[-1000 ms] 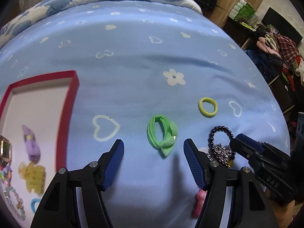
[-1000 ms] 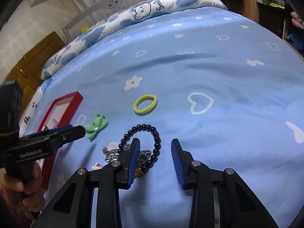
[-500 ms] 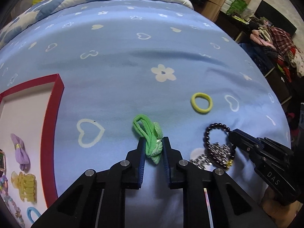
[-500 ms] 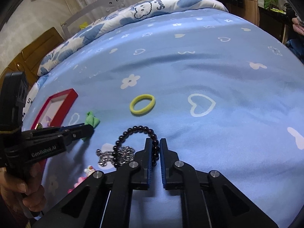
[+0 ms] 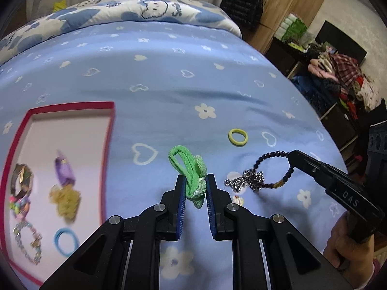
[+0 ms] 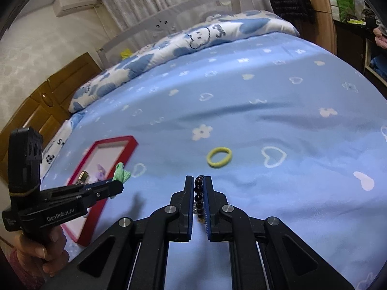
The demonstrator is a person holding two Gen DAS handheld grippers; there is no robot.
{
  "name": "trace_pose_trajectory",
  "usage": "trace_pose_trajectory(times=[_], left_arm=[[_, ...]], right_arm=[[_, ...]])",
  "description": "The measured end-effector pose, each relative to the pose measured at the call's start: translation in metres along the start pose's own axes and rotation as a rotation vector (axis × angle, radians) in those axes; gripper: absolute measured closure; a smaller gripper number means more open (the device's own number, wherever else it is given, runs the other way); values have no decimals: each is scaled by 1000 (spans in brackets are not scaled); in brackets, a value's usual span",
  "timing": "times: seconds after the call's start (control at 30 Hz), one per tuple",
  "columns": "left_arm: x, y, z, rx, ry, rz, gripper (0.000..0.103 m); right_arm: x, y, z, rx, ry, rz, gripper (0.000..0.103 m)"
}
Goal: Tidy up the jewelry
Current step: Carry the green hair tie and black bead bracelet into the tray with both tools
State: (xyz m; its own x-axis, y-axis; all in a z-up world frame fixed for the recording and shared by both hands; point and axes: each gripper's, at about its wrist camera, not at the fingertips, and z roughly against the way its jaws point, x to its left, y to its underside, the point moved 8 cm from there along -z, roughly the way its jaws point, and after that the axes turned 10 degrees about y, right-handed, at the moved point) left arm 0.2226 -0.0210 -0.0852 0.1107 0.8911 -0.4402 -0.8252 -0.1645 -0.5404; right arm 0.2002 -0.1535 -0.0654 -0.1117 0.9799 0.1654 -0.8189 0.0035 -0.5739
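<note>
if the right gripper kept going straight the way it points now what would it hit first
Probably the yellow hair tie, lying on the blue bedsheet just beyond the right gripper, which is shut on the black bead bracelet; depth is uncertain.

Both grippers now clamp their picks: the left gripper (image 5: 195, 188) pinches the green tie (image 5: 191, 171), the right gripper (image 6: 199, 188) the bead bracelet (image 5: 275, 169), both lifted off the sheet.
</note>
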Motion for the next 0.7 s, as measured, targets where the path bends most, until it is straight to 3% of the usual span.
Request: trace_pose_trajectory(times=[0.33, 0.7], left_arm=[[26, 22, 75, -88, -23, 52, 88], [61, 52, 133, -146, -81, 132, 88]], right_arm=[[44, -7, 22, -40, -73, 46, 96], [105, 3, 21, -20, -169, 122, 96]])
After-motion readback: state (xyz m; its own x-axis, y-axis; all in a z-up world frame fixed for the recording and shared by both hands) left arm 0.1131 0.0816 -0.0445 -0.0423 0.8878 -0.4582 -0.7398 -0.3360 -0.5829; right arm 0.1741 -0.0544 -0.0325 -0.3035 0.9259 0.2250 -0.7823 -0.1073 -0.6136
